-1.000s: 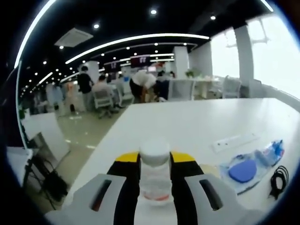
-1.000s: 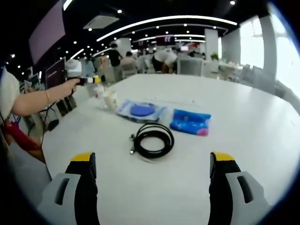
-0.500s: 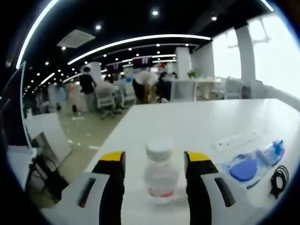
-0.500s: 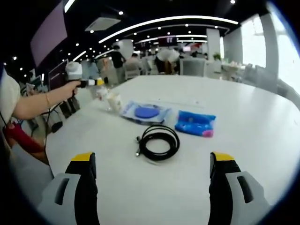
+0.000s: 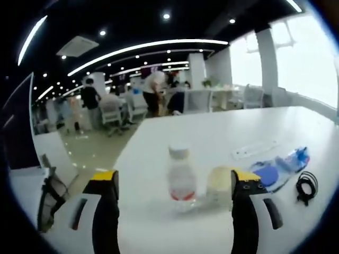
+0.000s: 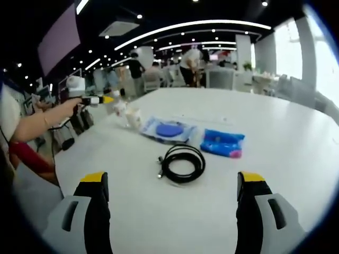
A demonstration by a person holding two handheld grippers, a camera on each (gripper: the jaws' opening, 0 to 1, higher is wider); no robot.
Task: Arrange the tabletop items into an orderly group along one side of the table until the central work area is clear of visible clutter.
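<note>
Left gripper (image 5: 173, 182): jaws were spread wide, nothing clasped.
Bottle (image 5: 181, 173): was stood upright on the white table (image 5: 222, 132), between the jaws, untouched, beside a small cup (image 5: 219, 184).
Right gripper (image 6: 173, 185): was held agape, empty, near the black cable (image 6: 182, 163).

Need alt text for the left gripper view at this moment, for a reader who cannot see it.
The left gripper, fingers open, faces a small clear bottle with a white cap, standing free on the white table. Right of the bottle are a pale cup, a clear bag with a blue disc and a coiled black cable. People and office chairs fill the background.
</note>
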